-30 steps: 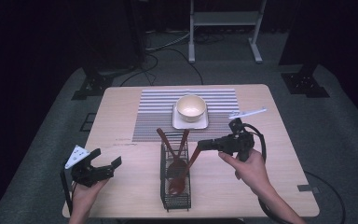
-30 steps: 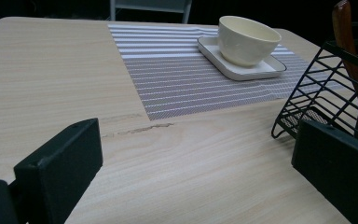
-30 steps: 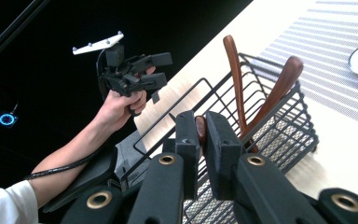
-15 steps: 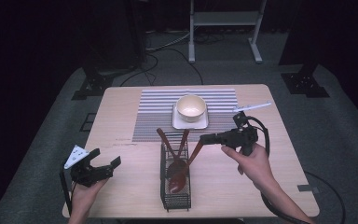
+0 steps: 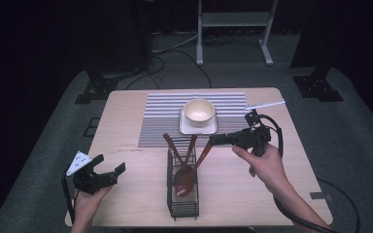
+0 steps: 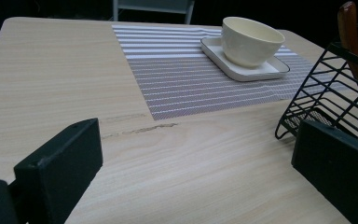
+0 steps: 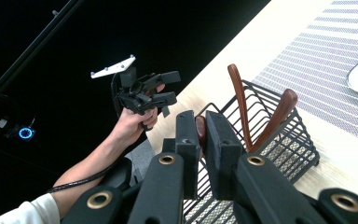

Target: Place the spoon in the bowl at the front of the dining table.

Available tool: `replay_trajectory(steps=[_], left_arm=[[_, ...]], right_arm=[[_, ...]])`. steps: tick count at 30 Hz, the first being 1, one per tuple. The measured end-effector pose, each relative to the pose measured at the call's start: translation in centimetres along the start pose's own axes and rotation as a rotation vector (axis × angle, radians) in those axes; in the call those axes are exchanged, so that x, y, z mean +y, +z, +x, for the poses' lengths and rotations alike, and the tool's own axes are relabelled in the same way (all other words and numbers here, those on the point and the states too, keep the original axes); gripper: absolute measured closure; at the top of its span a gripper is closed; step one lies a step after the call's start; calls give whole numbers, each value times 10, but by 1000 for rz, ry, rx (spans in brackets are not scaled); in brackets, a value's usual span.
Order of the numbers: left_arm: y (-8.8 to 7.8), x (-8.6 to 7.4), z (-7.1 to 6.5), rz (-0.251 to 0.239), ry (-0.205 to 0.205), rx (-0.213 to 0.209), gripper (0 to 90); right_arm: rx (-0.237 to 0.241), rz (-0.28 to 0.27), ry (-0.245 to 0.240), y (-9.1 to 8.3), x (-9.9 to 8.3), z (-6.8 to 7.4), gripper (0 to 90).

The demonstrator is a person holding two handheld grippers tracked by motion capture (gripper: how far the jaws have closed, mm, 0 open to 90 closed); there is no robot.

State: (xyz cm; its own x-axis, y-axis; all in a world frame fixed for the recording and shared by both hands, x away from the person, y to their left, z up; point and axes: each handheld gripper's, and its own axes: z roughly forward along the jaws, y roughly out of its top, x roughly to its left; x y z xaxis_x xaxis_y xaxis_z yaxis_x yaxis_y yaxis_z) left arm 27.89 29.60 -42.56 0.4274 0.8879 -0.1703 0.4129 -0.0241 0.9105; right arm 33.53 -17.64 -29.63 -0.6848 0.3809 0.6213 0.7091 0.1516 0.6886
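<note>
A black wire basket (image 5: 182, 204) stands at the table's front centre with three wooden utensils in it. My right gripper (image 5: 212, 141) is shut on the handle end of a wooden spoon (image 5: 196, 162), whose bowl rests low in the basket. In the right gripper view the brown handle tip (image 7: 200, 127) sits pinched between the jaws of my right gripper (image 7: 200, 137). Two other handles (image 7: 237, 93) lean up beyond it. My left gripper (image 5: 110, 164) hovers open and empty at the front left, apart from the basket (image 6: 317, 93).
A cream bowl (image 5: 199, 111) sits on a white square plate (image 5: 184, 128) on a striped placemat (image 5: 160, 116) at the back centre. Bare wood (image 6: 74, 84) lies in front of my left gripper (image 6: 200, 154). The table's left edge is near that hand.
My right gripper has risen slightly and drifted away from me with the spoon handle in it. The left gripper has barely shifted.
</note>
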Motion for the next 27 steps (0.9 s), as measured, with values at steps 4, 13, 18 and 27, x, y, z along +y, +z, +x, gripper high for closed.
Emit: replay_trajectory(steps=[4, 13, 18, 27], left_arm=[[0, 0, 0, -3, -4, 0, 9], [0, 0, 1, 0, -3, 1, 9], [0, 0, 0, 0, -3, 2, 8], [0, 0, 0, -1, 0, 2, 8]], right_arm=[[4, -7, 1, -2, 4, 0, 838], [26, -23, 29, -6, 13, -4, 838], [33, -32, 38, -7, 18, -8, 841], [42, -55, 68, -8, 29, -14, 841]])
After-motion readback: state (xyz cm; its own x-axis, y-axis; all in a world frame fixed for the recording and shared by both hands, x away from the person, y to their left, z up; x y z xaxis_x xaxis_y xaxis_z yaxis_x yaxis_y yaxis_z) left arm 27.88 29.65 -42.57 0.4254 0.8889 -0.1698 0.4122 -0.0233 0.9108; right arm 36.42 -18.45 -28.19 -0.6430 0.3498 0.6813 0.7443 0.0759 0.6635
